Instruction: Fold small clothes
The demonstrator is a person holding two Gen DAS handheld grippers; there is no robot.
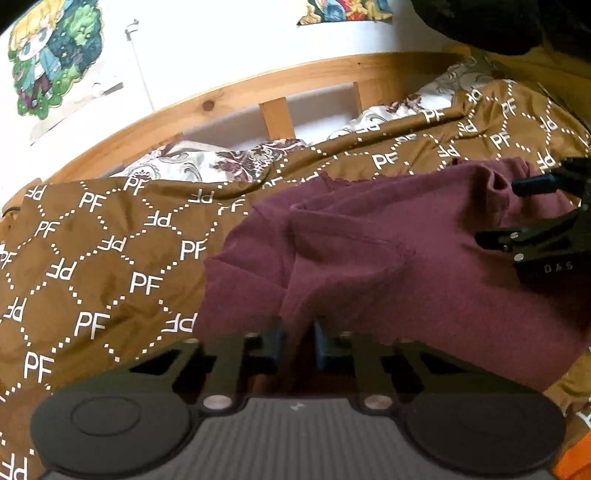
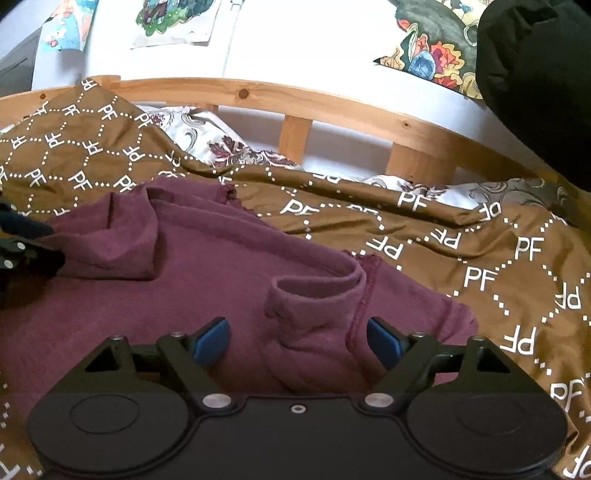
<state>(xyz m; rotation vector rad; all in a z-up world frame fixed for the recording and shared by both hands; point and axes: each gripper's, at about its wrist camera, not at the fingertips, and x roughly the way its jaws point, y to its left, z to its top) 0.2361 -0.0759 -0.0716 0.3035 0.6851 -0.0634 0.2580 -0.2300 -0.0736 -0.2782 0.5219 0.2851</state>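
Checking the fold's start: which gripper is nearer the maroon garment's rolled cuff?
Right. The right gripper stands open astride the rolled cuff; the left gripper is pinched on the maroon garment at another edge.

The left gripper (image 1: pixel 299 341) has its pads pressed into a fold of the maroon garment (image 1: pixel 388 266), so the pinched cloth itself is hidden. The right gripper (image 1: pixel 517 218) is cut off by the left view's right edge (only its fingers show). The posters (image 2: pixel 173 18) are cropped at the top, and a dark shape (image 2: pixel 535 74) at upper right cannot be identified.
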